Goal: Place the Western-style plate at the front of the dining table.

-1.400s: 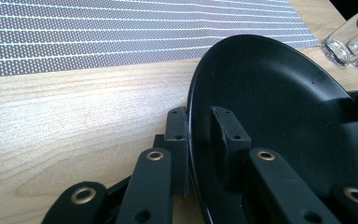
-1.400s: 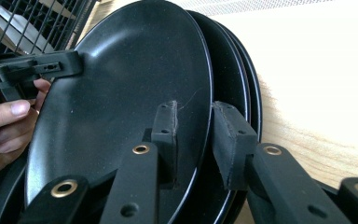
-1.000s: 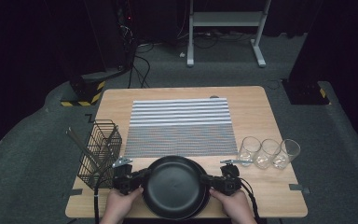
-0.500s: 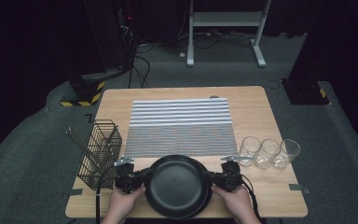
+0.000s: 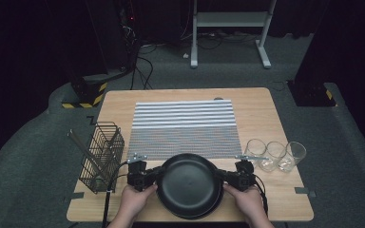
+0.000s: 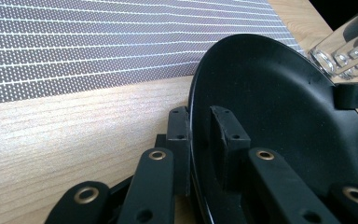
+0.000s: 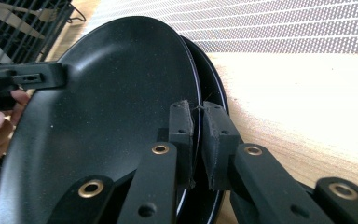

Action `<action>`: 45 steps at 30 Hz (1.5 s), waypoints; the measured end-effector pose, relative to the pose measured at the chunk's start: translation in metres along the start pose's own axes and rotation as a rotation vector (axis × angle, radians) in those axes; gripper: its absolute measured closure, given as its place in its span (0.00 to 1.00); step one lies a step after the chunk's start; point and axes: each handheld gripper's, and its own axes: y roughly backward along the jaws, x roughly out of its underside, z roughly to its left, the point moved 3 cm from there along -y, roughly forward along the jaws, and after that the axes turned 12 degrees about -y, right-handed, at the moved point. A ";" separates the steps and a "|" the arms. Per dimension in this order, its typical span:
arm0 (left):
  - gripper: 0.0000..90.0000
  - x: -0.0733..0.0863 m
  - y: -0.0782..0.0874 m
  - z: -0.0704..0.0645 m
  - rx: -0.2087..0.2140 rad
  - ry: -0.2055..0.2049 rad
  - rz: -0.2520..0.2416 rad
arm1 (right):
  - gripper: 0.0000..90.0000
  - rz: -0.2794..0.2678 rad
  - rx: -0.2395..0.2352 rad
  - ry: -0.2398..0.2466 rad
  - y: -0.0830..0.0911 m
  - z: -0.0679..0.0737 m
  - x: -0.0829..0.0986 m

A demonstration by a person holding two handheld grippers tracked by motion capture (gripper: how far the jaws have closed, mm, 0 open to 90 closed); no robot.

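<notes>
Wooden table (image 5: 266,107): both the left gripper (image 6: 198,140) and right gripper (image 7: 196,126) clamp the top black plate's (image 5: 187,183) rim; uneven lifting could tilt it free.

We saw a wooden table (image 5: 266,102) on grey carpet (image 5: 28,156), a white stand (image 5: 230,21) far behind, perhaps dark curtains.

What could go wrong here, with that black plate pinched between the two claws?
The top black plate is held only by thin pinches on opposite edges, by the left claw and the right claw; if either slips, it could tilt and drop. A second plate lies right beneath it, so the two might knock together or the lower one get dragged along. The three glasses stand close to the right claw, so a wide swing might topple them.
</notes>
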 end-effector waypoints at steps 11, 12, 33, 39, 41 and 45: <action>0.66 0.007 0.018 -0.007 -0.012 -0.003 0.009 | 0.91 -0.011 0.019 0.023 -0.002 0.002 0.002; 0.62 0.008 0.019 -0.007 -0.013 0.006 0.007 | 0.91 -0.011 0.019 0.023 -0.002 0.002 0.002; 0.80 0.015 0.014 -0.007 0.014 0.003 0.038 | 0.89 -0.013 0.000 0.008 -0.006 0.003 0.004; 0.82 0.012 0.016 -0.005 0.007 0.006 0.039 | 0.87 -0.010 -0.005 0.006 -0.008 0.005 0.005; 0.82 0.012 0.016 -0.005 0.006 0.005 0.039 | 0.86 -0.009 -0.007 0.003 -0.008 0.005 0.005; 0.83 0.008 0.019 -0.004 -0.002 0.001 0.034 | 0.83 -0.003 -0.026 -0.006 -0.009 0.006 0.004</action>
